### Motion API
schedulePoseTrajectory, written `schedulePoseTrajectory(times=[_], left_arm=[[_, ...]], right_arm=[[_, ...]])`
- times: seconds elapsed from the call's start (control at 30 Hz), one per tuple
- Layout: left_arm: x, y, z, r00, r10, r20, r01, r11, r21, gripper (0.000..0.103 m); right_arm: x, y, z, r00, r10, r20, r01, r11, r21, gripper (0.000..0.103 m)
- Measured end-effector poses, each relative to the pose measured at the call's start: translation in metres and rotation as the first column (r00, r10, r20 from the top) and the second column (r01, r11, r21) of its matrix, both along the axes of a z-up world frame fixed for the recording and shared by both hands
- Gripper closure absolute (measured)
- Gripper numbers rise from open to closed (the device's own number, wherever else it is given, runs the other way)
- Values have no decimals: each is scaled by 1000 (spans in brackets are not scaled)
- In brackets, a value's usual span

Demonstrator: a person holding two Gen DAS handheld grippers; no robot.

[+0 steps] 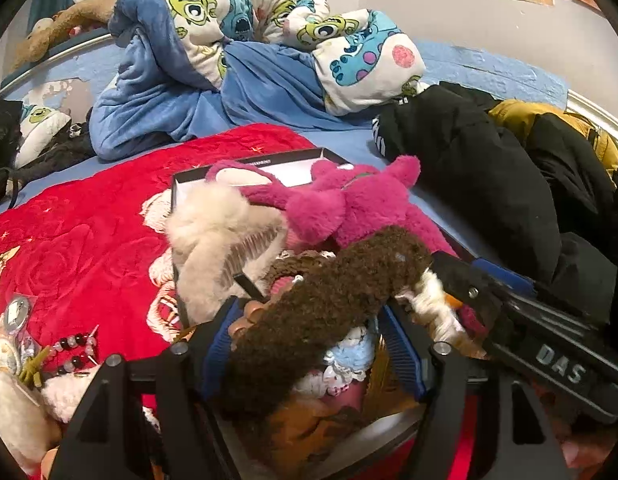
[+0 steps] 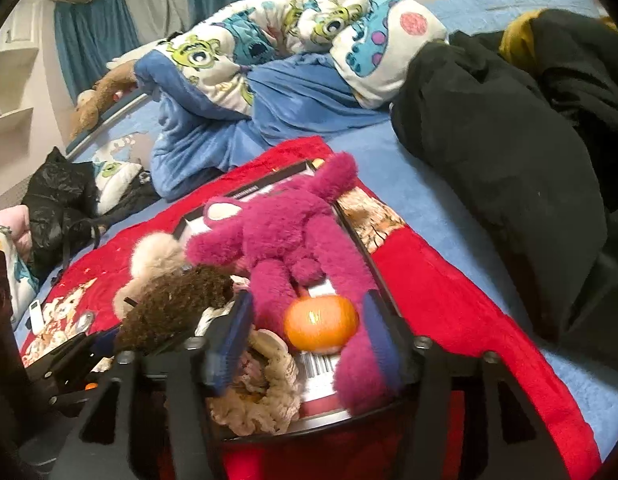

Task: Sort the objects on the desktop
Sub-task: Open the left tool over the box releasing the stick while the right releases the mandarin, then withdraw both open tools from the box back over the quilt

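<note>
The red blanket (image 2: 461,292) covers the near half of the bed, and every place below is given from the black-rimmed box (image 2: 351,236) that sits on it. Beyond the box lies the bunched cartoon-print duvet (image 1: 269,40); to the right of the box, off the blanket, a heap of black clothing (image 1: 469,184).

Inside the box, the pink plush bear (image 2: 285,236) takes up most of the room, sprawled lengthwise with one leg running to the near rim. A cream fluffy toy (image 1: 213,232) leans over the box's left edge. A brown curly plush (image 1: 329,300) lies across the near left part of the box, raised over the other contents. An orange (image 2: 321,322) rests on the box floor against the bear's leg, near the front rim. Crocheted cream pieces (image 2: 265,384) are bunched at the front rim, left of the orange. Left of the box, on the blanket, lies a string of beads (image 1: 75,350).

The left gripper (image 1: 313,344) has its fingers spread about as wide as the brown plush; the plush passes between them, but contact on the pads cannot be confirmed. The right gripper (image 2: 309,344) stands wide, the orange between and just beyond its fingertips, untouched; the bear's leg lies against the right finger (image 2: 379,336).
</note>
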State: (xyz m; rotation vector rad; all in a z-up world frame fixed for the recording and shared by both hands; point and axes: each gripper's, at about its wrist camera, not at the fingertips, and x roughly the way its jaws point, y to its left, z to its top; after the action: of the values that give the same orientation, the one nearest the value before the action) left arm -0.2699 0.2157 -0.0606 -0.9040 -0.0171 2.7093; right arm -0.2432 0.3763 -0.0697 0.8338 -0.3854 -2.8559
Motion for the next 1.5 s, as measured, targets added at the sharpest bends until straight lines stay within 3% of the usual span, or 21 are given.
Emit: schedulePoseTrajectory(times=[0.03,0.17,0.2,0.23,1.23,1.5], left_arm=[[1,-1,1,1000,-3,-2,3,1000,4,24],[5,0,5,1000,-19,-21,20,1000,13,11],[6,0,5,999,-24,-23,24,1000,14,5],[7,0,5,999,-27,-24,28,999,18,0],[12,1,13,998,-50,-33,51,999,17,0],[27,-8,31,997,-57,-48,59,997,44,0]], right_arm=[[1,-1,1,1000,-13,-6,13,1000,10,25],[5,-1,6,999,14,-41,-15,1000,-16,11],[7,-1,8,999,9,-50,-9,1000,-14,0],[8,0,10,998,-7,-62,7,1000,-6,0],[11,3,12,998,-25,-54,24,1000,-19,0],[19,-8,31,998,-44,-46,43,999,-15,0]])
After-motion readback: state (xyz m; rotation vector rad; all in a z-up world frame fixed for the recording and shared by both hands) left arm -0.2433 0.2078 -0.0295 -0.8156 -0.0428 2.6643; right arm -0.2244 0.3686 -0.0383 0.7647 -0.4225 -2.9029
